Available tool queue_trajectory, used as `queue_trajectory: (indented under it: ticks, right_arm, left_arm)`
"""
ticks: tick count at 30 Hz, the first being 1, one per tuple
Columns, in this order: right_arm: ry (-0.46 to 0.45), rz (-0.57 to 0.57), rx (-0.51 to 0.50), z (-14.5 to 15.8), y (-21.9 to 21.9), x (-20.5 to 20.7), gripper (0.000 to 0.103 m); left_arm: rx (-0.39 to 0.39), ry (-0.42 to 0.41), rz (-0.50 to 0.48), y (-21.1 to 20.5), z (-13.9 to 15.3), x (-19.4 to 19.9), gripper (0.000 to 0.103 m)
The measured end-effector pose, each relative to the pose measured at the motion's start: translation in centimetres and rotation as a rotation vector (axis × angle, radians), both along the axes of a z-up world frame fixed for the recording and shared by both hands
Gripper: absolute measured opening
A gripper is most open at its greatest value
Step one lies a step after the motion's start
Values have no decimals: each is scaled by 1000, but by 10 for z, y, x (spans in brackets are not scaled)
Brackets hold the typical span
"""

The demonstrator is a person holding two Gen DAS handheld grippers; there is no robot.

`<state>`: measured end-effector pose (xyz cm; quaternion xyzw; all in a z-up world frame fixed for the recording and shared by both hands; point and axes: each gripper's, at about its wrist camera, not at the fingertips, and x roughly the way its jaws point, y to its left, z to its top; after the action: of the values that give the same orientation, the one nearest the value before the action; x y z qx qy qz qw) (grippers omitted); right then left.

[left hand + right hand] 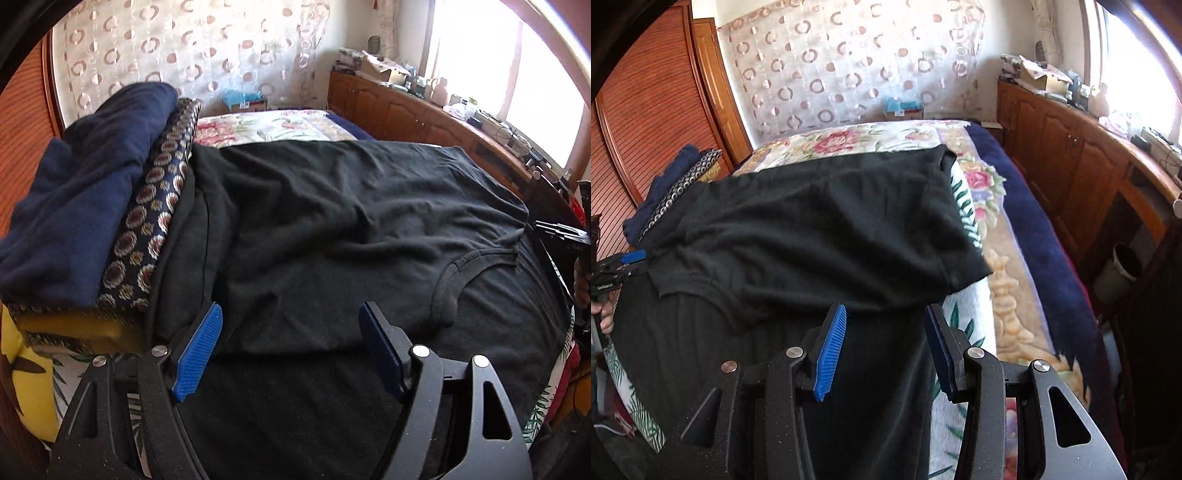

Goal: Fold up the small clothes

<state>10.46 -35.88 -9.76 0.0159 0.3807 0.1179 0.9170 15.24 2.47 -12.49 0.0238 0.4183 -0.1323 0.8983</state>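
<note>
A black T-shirt [332,206] lies spread and wrinkled across the bed, its neckline [476,262] towards the right. It rests partly on another dark ribbed cloth [868,406] at the near edge. My left gripper [291,306] hangs open just over the shirt's near left hem, with nothing pinched between its blue pads [195,354]. My right gripper [886,308] is open too, over the near hem of the T-shirt [820,229] by its sleeve. The left gripper [631,262] shows at the left edge of the right wrist view.
A navy blue cloth [85,192] sits on a patterned cushion [155,221] left of the shirt. The floral blanket [979,177] covers the bed beyond and to the right. A wooden cabinet [1071,158] runs along the right; a slatted wardrobe [646,129] stands left.
</note>
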Motion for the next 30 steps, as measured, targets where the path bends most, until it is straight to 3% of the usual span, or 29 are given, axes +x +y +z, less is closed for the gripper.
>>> queue_trajectory:
  ticks: [11,19,27,30]
  right_arm:
    - [73,7,-9,-6,-3,34,46]
    - [74,-16,-27,-6,-3,46,46]
    - [63,-47,13,-18,6,36,46]
    - [63,-43,0,-17,5,30,51]
  left_arm:
    - [60,20,10,-12,-18,5,78]
    - [77,24,2,-19,-21,10,89]
    - [78,26,2,-20,-21,10,91]
    - [77,27,2,-20,-21,10,91]
